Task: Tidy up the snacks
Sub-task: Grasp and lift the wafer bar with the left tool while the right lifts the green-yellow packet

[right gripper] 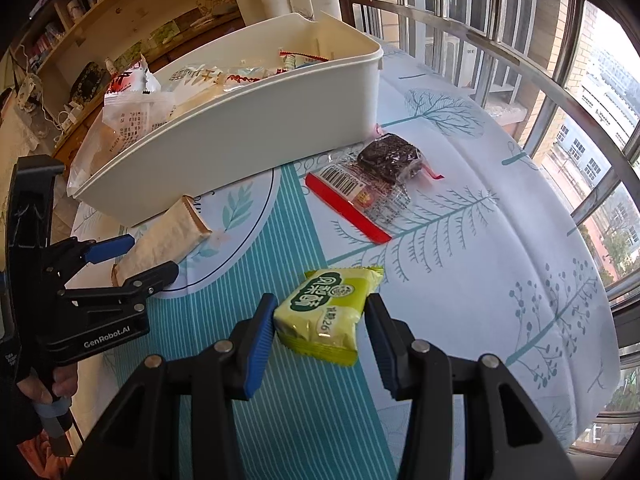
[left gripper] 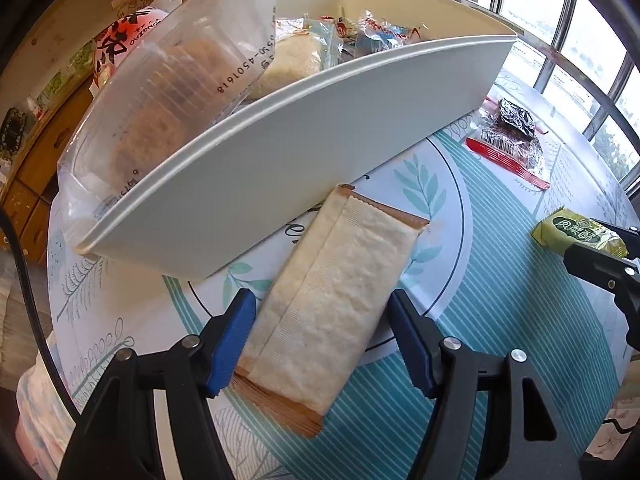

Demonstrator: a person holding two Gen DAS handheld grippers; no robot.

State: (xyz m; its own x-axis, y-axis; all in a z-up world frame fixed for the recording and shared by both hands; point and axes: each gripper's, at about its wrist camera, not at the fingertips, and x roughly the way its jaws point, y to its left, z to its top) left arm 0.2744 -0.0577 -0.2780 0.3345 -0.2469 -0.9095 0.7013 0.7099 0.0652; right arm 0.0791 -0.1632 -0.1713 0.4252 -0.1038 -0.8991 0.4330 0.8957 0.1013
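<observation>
Between the blue pads of our left gripper [left gripper: 322, 316] lies a long beige snack packet [left gripper: 340, 288] with brown crimped ends, flat on the tablecloth [left gripper: 500, 320]. The jaws stand apart around it: the left pad sits just beside the packet's edge and the right pad shows a clear gap, so we see no squeeze. The packet's far end reaches up to the wall of the white storage bin [left gripper: 280, 168].

Our right gripper [right gripper: 320, 324] straddles a yellow-green pastry packet [right gripper: 324, 316]. The left pad looks to touch the wrapper, while the right pad lies just off its upper corner; whether it is truly clamped we cannot tell. The packet's lower edge seems raised off the cloth.

Farther out, a dark brownie-like cake in clear wrap [right gripper: 390, 156] rests against a clear packet with a red strip and barcode [right gripper: 352, 196], both on the cloth near the bin's corner. The bin already holds several wrapped snacks, with a clear plastic bag [left gripper: 160, 92] bulging over its left end. Beyond the table stand barred windows [right gripper: 520, 40] and a wooden shelf [right gripper: 100, 12].
</observation>
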